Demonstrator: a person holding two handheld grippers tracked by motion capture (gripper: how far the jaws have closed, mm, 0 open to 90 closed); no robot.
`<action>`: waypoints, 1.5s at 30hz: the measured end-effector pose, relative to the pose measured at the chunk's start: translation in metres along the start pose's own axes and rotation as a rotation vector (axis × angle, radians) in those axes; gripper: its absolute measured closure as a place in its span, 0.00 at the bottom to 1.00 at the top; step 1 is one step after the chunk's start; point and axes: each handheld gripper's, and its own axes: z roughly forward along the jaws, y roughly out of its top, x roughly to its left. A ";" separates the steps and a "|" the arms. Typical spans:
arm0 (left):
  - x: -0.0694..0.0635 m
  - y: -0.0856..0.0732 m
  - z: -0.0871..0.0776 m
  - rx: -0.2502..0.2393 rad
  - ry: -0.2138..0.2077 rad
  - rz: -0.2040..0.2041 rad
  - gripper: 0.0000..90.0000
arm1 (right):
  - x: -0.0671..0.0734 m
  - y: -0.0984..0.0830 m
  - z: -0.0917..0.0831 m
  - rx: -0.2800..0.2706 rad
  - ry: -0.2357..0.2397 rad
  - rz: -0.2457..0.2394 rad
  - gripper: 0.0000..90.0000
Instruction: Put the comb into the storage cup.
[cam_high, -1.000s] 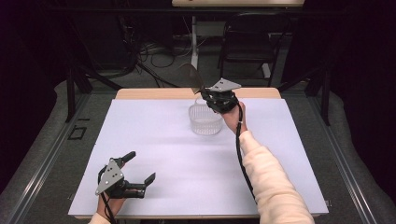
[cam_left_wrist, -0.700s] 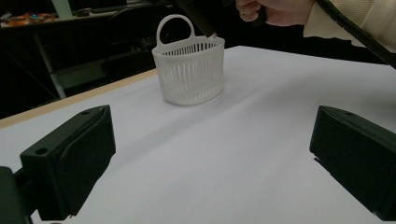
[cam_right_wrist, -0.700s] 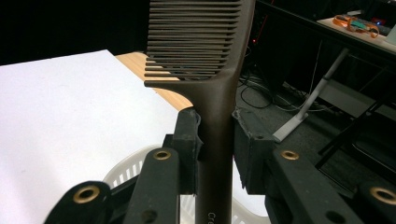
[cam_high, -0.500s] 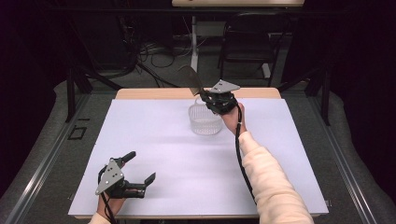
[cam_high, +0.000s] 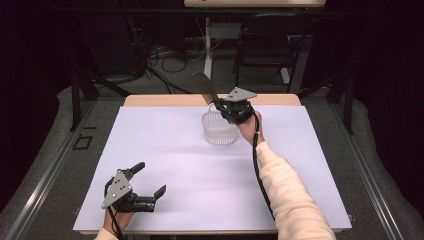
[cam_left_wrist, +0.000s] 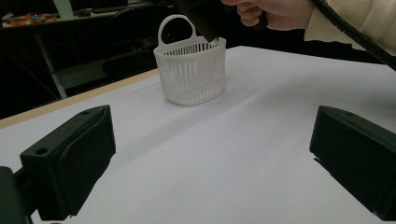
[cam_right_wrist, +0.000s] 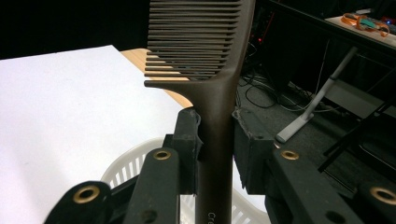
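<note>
A dark brown comb stands nearly upright with its teeth up, and my right gripper is shut on its handle. The comb's lower end reaches the rim of a white slotted plastic basket at the far middle of the table. This basket has a loop handle at one side, and its rim lies just under my right jaws. My left gripper rests near the table's front left, open, with nothing between its fingers.
A white sheet covers the table, with a strip of wood bare along the far edge. Beyond it stand a chair, a pale table leg and loose cables on the floor.
</note>
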 end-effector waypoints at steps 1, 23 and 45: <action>0.000 0.000 0.000 0.002 0.000 0.002 0.00 | 0.000 -0.001 0.000 0.002 0.000 -0.001 0.81; -0.001 0.000 0.001 0.005 -0.006 0.002 0.00 | 0.003 -0.009 0.005 0.029 0.042 -0.012 0.81; -0.001 0.000 0.002 0.006 -0.010 0.003 0.00 | 0.002 -0.017 0.008 0.062 0.054 -0.009 0.80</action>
